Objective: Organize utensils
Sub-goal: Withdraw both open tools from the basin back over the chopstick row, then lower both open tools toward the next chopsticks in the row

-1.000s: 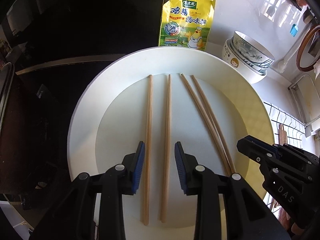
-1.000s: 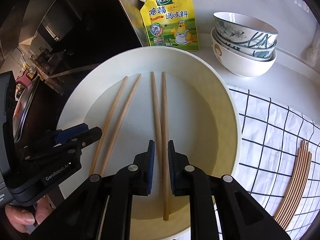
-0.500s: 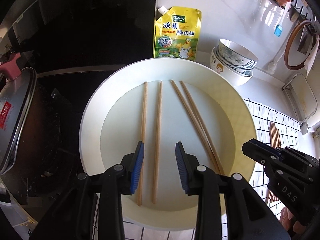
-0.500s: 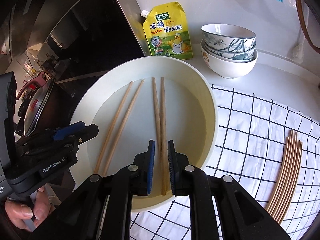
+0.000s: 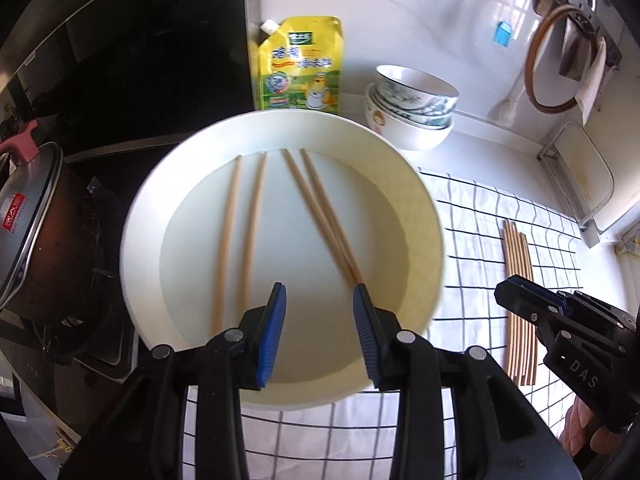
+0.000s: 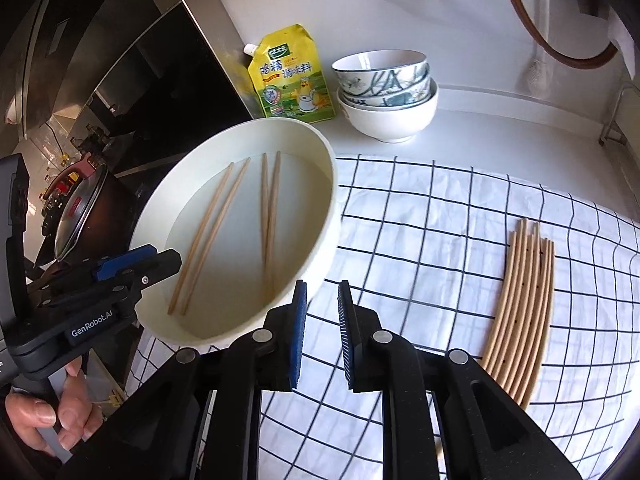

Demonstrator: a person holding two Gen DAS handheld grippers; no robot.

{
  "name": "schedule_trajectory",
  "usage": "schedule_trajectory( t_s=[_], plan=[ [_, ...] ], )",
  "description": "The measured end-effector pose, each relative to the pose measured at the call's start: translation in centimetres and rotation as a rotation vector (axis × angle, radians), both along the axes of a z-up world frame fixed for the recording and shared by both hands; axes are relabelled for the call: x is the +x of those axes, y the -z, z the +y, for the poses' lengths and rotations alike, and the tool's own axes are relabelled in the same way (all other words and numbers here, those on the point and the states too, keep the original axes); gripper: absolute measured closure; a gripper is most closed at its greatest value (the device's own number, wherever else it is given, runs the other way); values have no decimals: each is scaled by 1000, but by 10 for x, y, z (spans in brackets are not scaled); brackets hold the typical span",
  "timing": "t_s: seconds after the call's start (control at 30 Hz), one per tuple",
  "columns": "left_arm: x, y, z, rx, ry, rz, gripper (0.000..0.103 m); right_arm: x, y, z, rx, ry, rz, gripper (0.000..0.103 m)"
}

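Landmark: white basin (image 5: 424,216), standing at the left edge of the checked cloth (image 6: 420,240) on the surface.
Change: both wrist views now take in more of the scene than a second ago; both hand-held grippers have drawn back from the basin interior.
Left hand-held gripper (image 5: 319,300): jaws apart and just widened; nothing between them; over the basin's near rim.
Right hand-held gripper (image 6: 322,300): jaws a narrow gap apart, empty; just outside the basin's right rim, over the cloth.
Chopsticks in basin (image 5: 252,232): four, lying as two pairs, unmoved.
Sorted bundle (image 6: 524,304): on the cloth, well right of the basin.
Finding: no chopstick lifted this pass; four remain to transfer.
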State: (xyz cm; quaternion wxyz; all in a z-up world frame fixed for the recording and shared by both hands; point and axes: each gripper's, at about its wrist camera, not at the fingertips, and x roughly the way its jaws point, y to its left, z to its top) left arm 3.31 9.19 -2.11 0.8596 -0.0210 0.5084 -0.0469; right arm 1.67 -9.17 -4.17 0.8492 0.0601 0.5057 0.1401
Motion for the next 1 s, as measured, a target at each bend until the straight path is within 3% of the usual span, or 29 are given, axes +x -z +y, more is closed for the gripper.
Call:
schedule_trajectory(
  t_s=[0.53,1.0],
  plan=[
    [-24,13,-117,-38,179,43,63,-39,26,-138,-60,213,65,84],
    [-21,67,-165,-31,237,137,58,-42,77,-175,-86,244,129,77]
  ],
)
